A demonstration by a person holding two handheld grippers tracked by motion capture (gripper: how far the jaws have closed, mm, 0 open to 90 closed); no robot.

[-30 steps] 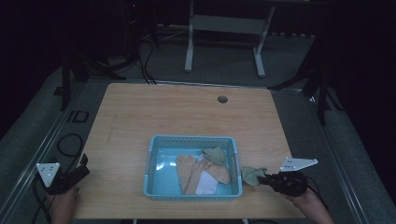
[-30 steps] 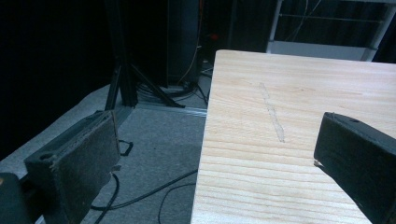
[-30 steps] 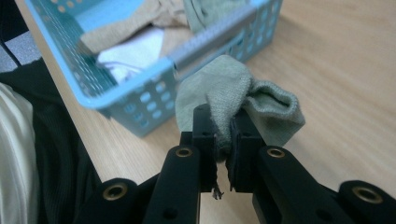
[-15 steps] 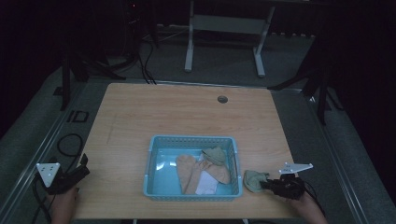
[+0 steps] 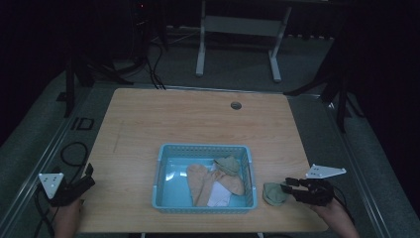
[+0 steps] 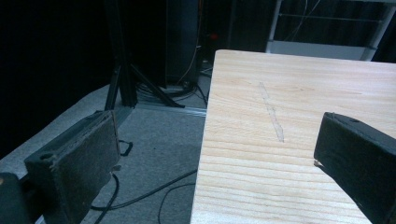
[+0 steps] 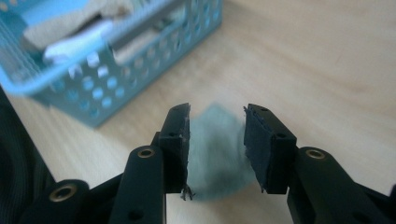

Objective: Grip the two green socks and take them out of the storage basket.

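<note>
A white metal frame (image 5: 237,29) stands on the floor beyond the table (image 5: 163,119), cables (image 5: 153,69) nearby.

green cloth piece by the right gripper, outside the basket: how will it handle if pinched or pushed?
Probably floppy: the green cloth lies slumped flat on the table, so a pinch would likely lift it drooping. Likely light, and a push may bunch it rather than slide it. The right gripper has its jaws apart around it.

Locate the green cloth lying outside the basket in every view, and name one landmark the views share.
High view: green cloth at lower right, between basket and right tongs.
Left gripper view: not in it.
Right gripper view: bottom centre, between the open jaws.
Shared landmark: the wooden table.
</note>
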